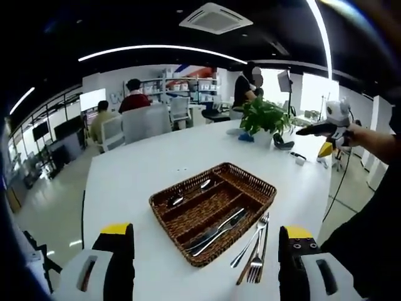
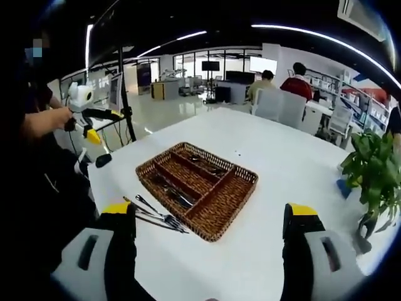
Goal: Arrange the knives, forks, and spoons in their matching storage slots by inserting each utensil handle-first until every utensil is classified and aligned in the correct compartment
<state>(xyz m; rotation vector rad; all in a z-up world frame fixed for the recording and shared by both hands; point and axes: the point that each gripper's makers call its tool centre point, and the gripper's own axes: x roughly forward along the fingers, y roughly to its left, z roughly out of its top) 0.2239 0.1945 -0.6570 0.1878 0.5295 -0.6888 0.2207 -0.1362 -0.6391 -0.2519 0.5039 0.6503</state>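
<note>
Forks (image 1: 255, 251) lie loose on the white counter (image 1: 144, 169), just beside the wicker tray's (image 1: 266, 188) near edge.
Bare counter all round the tray; left claw (image 1: 203, 266) and right claw (image 2: 210, 251) both gape wide, holding nothing, hovering.

Both views look down at a slant from above near edges of the white desk (image 1: 156, 163), from different sides. They share the brown woven wicker tray (image 1: 254, 182) at middle distance, the green potted plant (image 2: 373, 169) and the office beyond.
</note>
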